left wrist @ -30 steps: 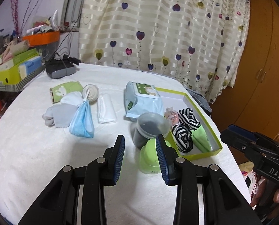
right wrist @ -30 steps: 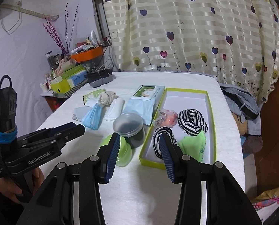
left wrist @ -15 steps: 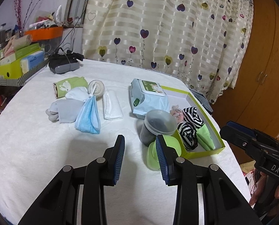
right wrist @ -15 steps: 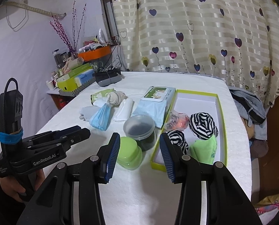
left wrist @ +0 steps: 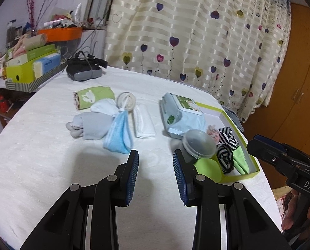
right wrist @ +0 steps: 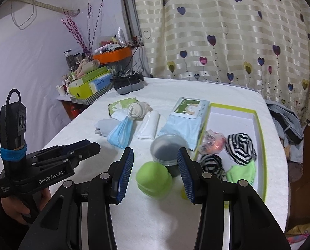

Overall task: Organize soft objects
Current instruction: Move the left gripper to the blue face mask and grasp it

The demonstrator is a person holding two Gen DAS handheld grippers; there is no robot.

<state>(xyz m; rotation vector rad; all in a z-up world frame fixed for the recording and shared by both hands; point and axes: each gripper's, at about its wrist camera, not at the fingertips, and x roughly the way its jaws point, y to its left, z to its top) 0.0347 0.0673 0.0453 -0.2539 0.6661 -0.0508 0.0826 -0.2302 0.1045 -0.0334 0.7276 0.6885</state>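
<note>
Well, left of the lime-edged box (right wrist: 261, 137) lie a grey sock (left wrist: 92, 126), blue face mask (left wrist: 119, 137) and folded white cloth (left wrist: 143, 123). Both the left gripper (left wrist: 155, 167) and right gripper (right wrist: 155, 166) hover spread, empty; striped socks (right wrist: 240, 148) sit inside the box.

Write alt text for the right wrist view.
The open right tool hovers, empty, over a white table, aimed at a green round container and a grey lidded jar. Right of them, a yellow-green box holds striped and green cloths; the left tool enters at left.
</note>
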